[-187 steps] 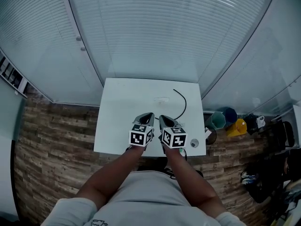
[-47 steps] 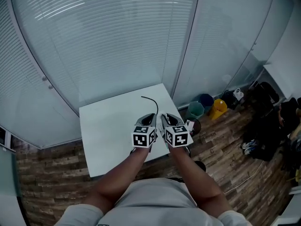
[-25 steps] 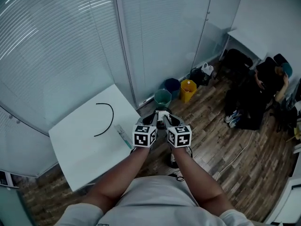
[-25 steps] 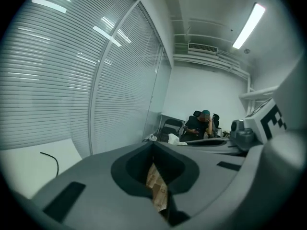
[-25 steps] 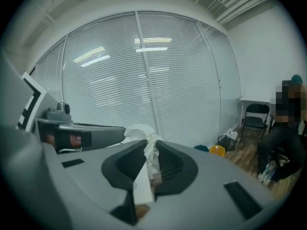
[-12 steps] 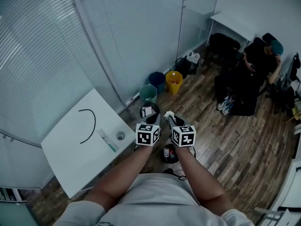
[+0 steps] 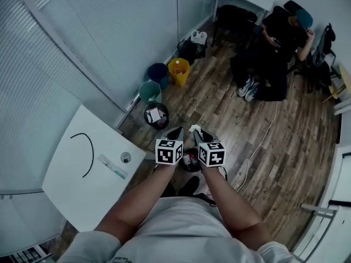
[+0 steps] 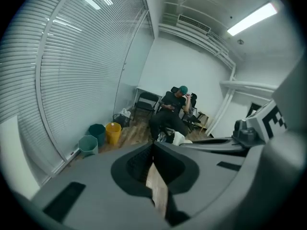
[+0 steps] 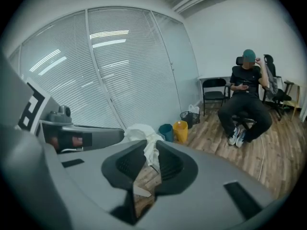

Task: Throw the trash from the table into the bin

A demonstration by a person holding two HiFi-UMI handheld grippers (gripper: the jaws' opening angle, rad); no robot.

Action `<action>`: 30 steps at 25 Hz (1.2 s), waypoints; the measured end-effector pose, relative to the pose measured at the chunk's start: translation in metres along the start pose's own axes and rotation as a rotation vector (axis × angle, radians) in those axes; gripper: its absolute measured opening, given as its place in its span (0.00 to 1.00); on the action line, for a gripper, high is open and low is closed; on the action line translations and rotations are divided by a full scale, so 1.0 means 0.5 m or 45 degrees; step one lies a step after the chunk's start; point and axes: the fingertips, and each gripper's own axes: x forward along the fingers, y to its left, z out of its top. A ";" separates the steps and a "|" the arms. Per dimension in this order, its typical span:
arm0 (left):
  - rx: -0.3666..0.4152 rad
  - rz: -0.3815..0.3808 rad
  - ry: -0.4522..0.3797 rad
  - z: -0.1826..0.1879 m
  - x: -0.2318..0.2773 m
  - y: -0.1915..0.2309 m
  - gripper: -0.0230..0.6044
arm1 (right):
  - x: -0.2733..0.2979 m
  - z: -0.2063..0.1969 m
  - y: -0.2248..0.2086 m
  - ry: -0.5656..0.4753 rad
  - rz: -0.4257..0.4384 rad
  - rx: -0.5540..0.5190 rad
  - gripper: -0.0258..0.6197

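Note:
My right gripper point(image 7: 195, 130) is shut on a crumpled white tissue point(image 9: 139, 132), which sticks out past its jaws point(image 7: 193, 128). Close on its left, my left gripper point(image 7: 176, 131) has its jaws shut, and I see nothing between them point(image 8: 153, 147). Both hang over the wooden floor, off the white table point(image 7: 71, 193). A black round bin point(image 7: 156, 115) with white paper inside stands just up and left of the grippers. On the table lie a black cable point(image 7: 86, 152), a syringe-like wrapper point(image 7: 112, 167) and a small round cap point(image 7: 125, 158).
Along the glass wall stand a teal bin point(image 7: 149, 91), a blue bin point(image 7: 158, 73), a yellow bin point(image 7: 179, 70) and a black mesh bin point(image 7: 189, 48). A person point(image 7: 279, 37) sits on a chair at the far right. A white cord point(image 7: 258, 147) lies on the floor.
The view has swung from the table to the floor by the bins. Both grippers have moved off the table's edge and lower, the tissue still in the right one.

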 end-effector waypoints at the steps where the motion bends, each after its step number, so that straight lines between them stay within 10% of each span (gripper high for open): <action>1: 0.003 -0.018 0.026 -0.013 0.011 -0.001 0.05 | 0.000 -0.016 -0.009 0.014 -0.019 0.015 0.14; 30: -0.074 -0.226 0.618 -0.593 0.240 0.036 0.05 | 0.155 -0.594 -0.198 0.414 -0.237 0.403 0.14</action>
